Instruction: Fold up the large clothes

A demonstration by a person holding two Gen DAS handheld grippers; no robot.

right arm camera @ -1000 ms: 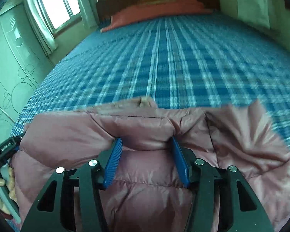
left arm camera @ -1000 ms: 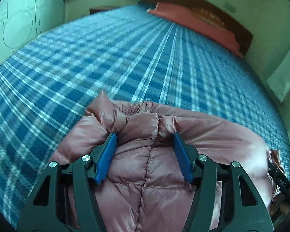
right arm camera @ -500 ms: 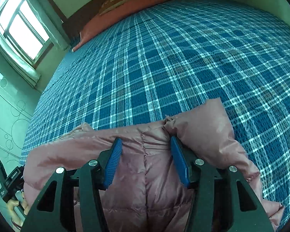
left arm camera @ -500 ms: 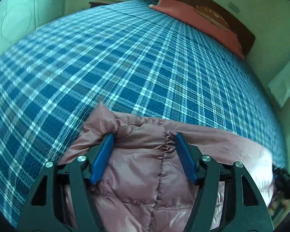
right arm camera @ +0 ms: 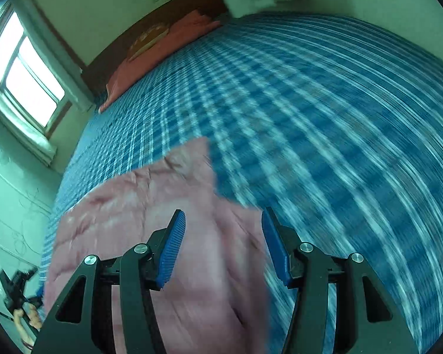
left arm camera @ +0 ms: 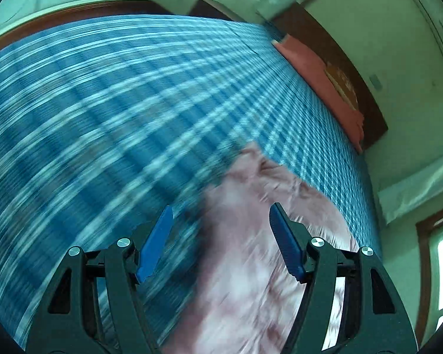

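A pink quilted puffer jacket (left arm camera: 251, 236) lies on the blue plaid bed (left arm camera: 103, 118). In the left wrist view my left gripper (left arm camera: 220, 216) is open above the jacket's left edge, with its left finger over the bedsheet and nothing between the pads. In the right wrist view the jacket (right arm camera: 150, 206) lies at lower left and my right gripper (right arm camera: 223, 221) is open above its right edge, empty. Both views are motion-blurred.
A salmon pillow (left arm camera: 325, 73) and dark wooden headboard (left arm camera: 354, 67) are at the bed's far end; the pillow also shows in the right wrist view (right arm camera: 162, 50). A window (right arm camera: 23, 73) is on the left wall. My left hand's gripper (right arm camera: 17, 289) shows at the lower left.
Both grippers have let go of the jacket folds they gripped and swung outward, left one to the left, right one to the right. The jacket now lies on the bed.
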